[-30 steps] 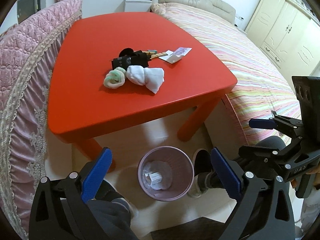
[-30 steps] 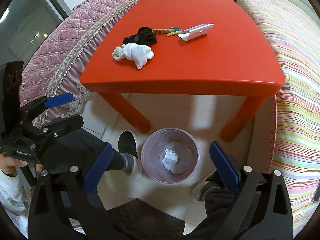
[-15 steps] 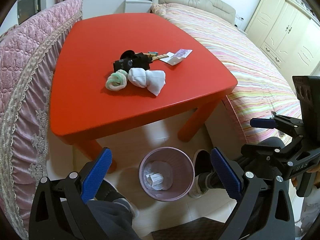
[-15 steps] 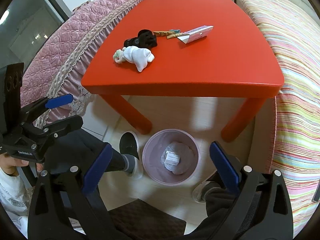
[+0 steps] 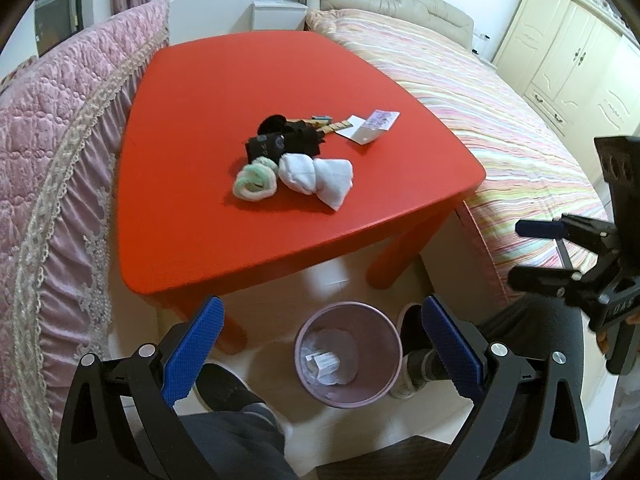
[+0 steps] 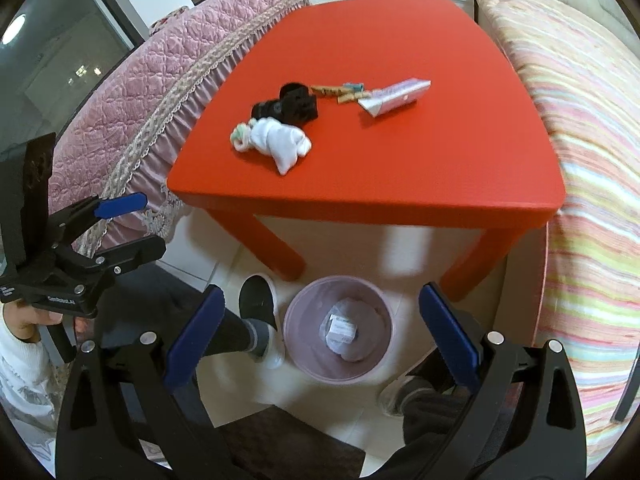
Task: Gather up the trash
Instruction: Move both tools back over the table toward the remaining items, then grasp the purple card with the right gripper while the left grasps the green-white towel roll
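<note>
Trash on table: a white and pink flat packet (image 5: 370,127) (image 6: 394,96) lay on the far right part of the red table (image 5: 192,112) (image 6: 400,168), touching small wooden clothes pegs (image 5: 326,125) (image 6: 340,92).
Other items: a black bundle (image 5: 286,140) (image 6: 290,106), a white rolled sock (image 5: 318,176) (image 6: 280,142) and a pale green ring of cloth (image 5: 256,180) (image 6: 240,136) sat clustered just left of the packet.
Bin: a pink wastebasket (image 5: 348,354) (image 6: 339,340) stood on the floor at the table's near edge, between the person's two feet, with white paper scraps inside.
Edges and room: a pink quilted cover (image 5: 52,128) (image 6: 160,92) ran along the table's left side and a striped bed (image 5: 500,120) (image 6: 580,140) pressed its right; the near half of the tabletop was bare.
Left gripper (image 5: 320,344) (image 6: 132,228): spread wide, nothing between the blue pads, held above the bin.
Right gripper (image 6: 320,336) (image 5: 532,248): likewise spread and holding nothing, above the bin.
Packet to tools: well apart, far beyond both sets of fingertips.
</note>
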Demonstrator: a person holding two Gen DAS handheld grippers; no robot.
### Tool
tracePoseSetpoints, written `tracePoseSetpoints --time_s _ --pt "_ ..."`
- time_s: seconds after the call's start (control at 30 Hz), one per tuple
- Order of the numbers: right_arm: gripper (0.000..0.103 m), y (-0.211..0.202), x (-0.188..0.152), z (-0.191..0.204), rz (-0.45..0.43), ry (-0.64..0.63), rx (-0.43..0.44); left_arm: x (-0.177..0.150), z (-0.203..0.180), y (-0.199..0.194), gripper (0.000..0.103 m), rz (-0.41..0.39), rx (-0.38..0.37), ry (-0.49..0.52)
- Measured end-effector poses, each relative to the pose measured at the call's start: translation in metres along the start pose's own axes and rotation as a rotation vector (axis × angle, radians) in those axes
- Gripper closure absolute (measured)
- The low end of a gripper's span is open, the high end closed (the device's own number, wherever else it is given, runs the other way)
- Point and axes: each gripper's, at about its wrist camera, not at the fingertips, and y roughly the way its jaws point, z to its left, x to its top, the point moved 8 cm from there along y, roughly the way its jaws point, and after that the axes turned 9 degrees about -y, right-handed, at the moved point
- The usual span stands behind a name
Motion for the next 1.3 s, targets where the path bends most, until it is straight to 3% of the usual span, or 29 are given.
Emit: tracePoseSetpoints --time_s 0.5,1.03,1.3 --pt "0.007 -0.003 0.085 -0.041 -0.001 -0.177 -0.055 0.057 0.023 0.007 0.008 0.031 -0.010 0.097" --pt "0.007 0.075 0.142 -0.076 0.153 -0.383 -0.068 0.078 0.041 0.067 0.008 0.165 -0.013 0.251" --pt "0.007 0.108 0.156 -0.083 0.214 -0.422 -0.063 0.085 0.040 0.091 0.008 0.188 -0.027 0.321"
